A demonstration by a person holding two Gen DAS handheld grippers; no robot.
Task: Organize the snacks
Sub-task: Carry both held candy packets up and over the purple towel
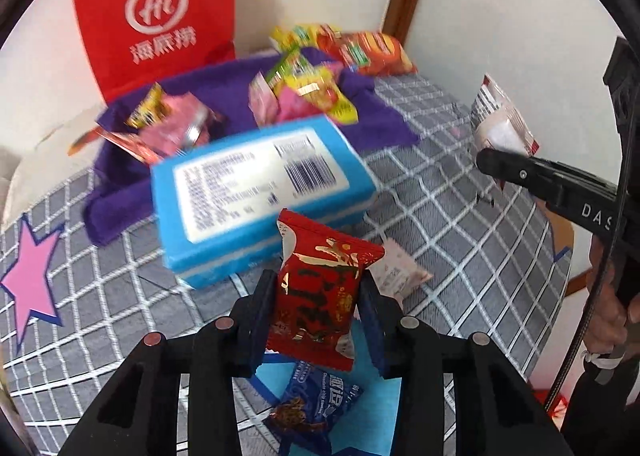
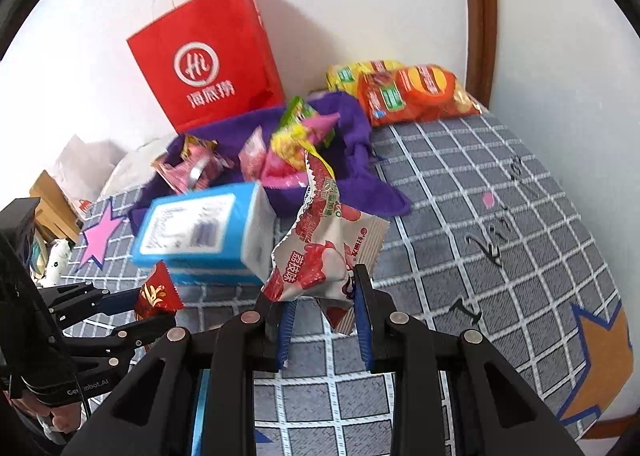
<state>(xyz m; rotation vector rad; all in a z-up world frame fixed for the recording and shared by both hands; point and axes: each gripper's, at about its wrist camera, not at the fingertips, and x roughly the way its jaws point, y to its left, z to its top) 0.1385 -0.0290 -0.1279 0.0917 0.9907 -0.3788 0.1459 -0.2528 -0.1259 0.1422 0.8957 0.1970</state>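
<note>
Light, crinkly and slippery, the red snack packet is clamped mid-body in the left gripper, the white strawberry packet by its lower edge in the right gripper

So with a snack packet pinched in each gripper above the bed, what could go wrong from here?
1. The right gripper seems to hold the white strawberry packet only by its lower corner; the packet leans over and could slip out.
2. Both views show motion blur, and the red packet in the left gripper sits close to the blue box; a swing could knock it.
3. The purple cloth already holds a loose snack pile, so dropped packets may slide off.
</note>
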